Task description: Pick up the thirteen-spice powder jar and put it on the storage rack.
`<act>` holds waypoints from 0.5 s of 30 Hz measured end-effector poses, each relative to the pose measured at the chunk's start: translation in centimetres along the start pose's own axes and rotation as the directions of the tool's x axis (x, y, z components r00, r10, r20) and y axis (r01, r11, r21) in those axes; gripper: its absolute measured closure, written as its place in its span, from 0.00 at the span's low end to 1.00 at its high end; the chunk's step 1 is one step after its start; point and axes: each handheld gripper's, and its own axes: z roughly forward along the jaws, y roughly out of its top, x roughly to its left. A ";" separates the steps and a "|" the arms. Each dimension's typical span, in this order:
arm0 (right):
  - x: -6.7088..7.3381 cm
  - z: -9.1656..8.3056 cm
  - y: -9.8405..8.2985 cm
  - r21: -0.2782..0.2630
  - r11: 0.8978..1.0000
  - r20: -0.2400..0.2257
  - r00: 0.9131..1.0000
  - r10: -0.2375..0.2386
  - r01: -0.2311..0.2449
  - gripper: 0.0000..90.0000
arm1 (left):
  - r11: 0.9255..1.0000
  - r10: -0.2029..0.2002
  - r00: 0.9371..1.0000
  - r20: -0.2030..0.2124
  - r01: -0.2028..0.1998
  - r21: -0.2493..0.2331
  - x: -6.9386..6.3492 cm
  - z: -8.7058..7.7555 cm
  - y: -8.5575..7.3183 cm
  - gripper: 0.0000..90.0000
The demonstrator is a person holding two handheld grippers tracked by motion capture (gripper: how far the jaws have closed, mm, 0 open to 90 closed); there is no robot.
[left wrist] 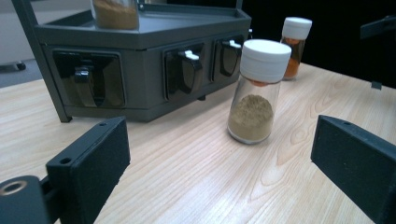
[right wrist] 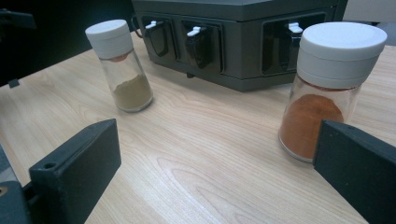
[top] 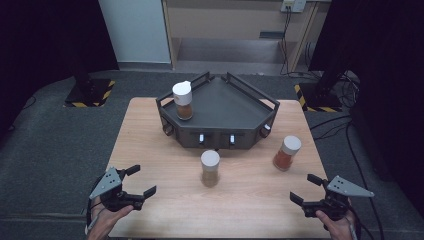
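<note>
Jars: three, white-capped; tan jar (top: 210,168) mid-bench, orange jar (top: 286,153) toward the right edge, third jar (top: 183,100) on the rack (top: 235,107).
Left gripper (top: 134,182): jaws open, empty.
Right gripper (top: 305,189): jaws open, empty.

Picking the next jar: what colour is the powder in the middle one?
Dull olive-tan, in the middle jar; clearest in the left gripper view.

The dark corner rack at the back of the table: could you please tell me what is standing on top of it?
One white-capped spice jar of brownish powder stands on the rack's left side; the rest of the shelf is bare. The jar covers the spot beneath it.
</note>
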 end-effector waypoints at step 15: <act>0.0 0.1 0.0 -0.001 1.000 0.001 1.000 -0.003 0.003 0.02 | 0.998 -0.020 0.999 -0.045 0.017 -0.056 0.5 -0.9 -0.9 0.00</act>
